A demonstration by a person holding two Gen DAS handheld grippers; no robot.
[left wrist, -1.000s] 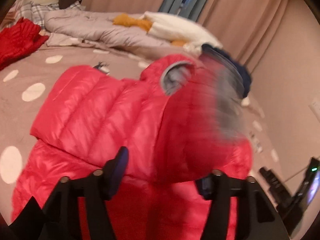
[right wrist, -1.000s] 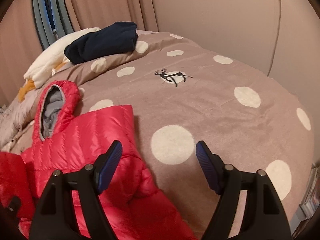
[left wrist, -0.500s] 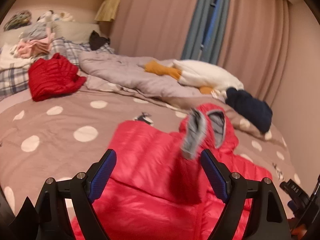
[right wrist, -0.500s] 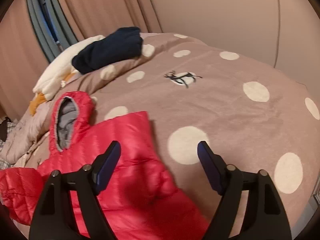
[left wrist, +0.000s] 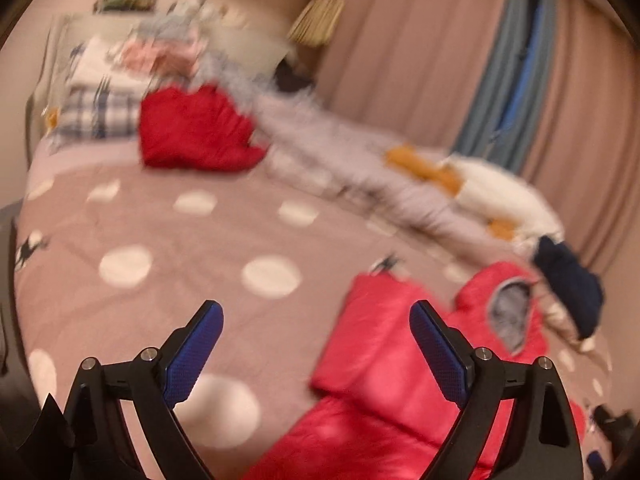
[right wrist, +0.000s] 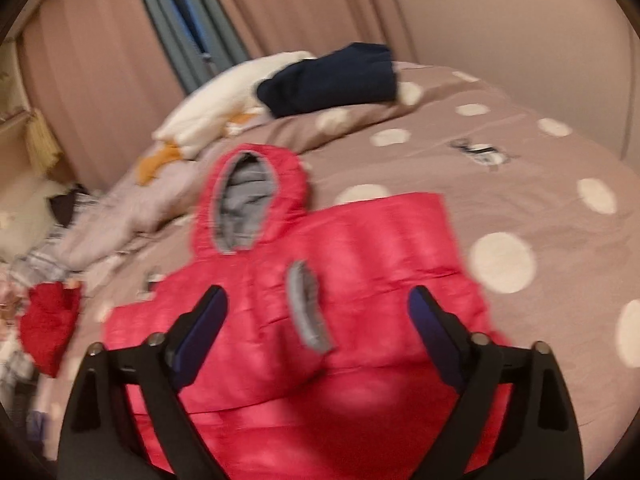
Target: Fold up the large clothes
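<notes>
A red puffer jacket with a grey-lined hood lies flat on the polka-dot bed cover, both sleeves folded across its chest, a grey cuff on top. My right gripper is open and empty, hovering above the jacket's middle. In the left wrist view the jacket sits at the lower right. My left gripper is open and empty, above the bed cover beside the jacket's left edge.
A second red jacket lies crumpled at the far side of the bed. A grey duvet, a white and orange plush and a folded navy garment lie along the curtain side. A wall stands to the right.
The sleeve has landed across the jacket's chest. My left gripper has swung left and away from the jacket. My right gripper has moved left over the jacket's middle.
</notes>
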